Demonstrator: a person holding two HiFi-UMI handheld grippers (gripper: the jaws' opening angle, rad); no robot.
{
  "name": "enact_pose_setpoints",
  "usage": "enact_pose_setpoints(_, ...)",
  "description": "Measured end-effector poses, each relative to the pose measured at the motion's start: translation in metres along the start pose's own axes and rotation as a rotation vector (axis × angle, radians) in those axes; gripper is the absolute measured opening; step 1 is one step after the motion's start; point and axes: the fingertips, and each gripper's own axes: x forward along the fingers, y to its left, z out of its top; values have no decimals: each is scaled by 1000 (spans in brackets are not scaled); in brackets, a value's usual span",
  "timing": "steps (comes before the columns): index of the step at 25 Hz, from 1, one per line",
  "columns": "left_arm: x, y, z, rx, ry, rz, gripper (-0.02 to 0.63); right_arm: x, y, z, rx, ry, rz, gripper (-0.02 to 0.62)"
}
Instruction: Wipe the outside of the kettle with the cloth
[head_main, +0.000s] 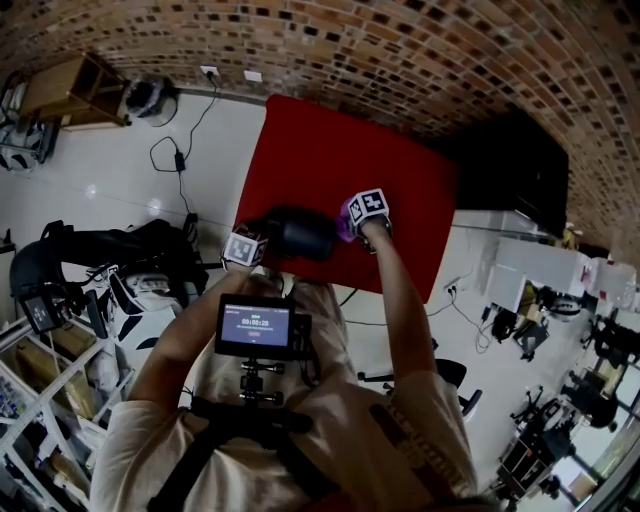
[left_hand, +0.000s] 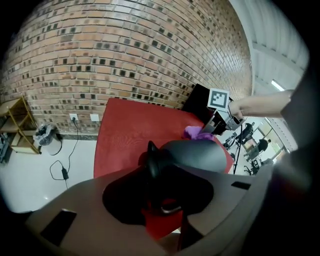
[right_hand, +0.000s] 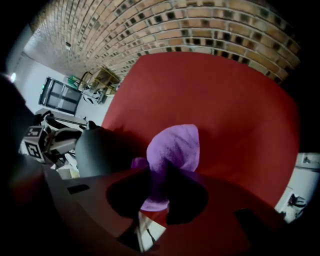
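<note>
Red tabletop (head_main: 330, 170) bears a rounded dark kettle (left_hand: 200, 155), left gripper (left_hand: 161, 200) clamping its handle (left_hand: 152, 162), right gripper (right_hand: 156, 200) pinching fuzzy cloth (right_hand: 175, 145).

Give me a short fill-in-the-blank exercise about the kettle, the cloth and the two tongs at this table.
1. The right tongs hold a ___ cloth.
2. The kettle sits on a ___ table.
3. The left tongs grip the kettle by its ___.
4. The wall behind the table is made of ___.

Missing words: purple; red; handle; brick.
</note>
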Motion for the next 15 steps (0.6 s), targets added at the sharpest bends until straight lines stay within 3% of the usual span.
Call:
enact_pose_setpoints(2, 0, 3, 0, -7, 9, 14, 115, -14, -16, -11, 25, -47, -19, 89)
enact_pose_setpoints(4, -1, 4, 2, -12, 4, 13, 114, -42, 1, 1, 0, -175, -12, 89)
enact_pose_setpoints(6, -2, 3, 5, -7, -10, 9, 115, -67, 59, 23, -91, -307, 42, 89)
enact_pose_setpoints(8, -2, 1, 5, 2, -19, 10, 115, -71, 137, 37, -220, -363, 125, 89)
enact_pose_setpoints(11, 1, -3, -1, 6, -3, 25, 115, -35, 214, 31, -351, -274, 176, 91)
enact_pose_setpoints(13, 2, -3, -6, 5, 19, 38, 115, -14, 225, 17, -366, -202, 177, 91)
enact_pose_setpoints(15, 2, -6, -1, 4, 7, 34, 115, -16, 213, 6, -327, -194, 193, 92)
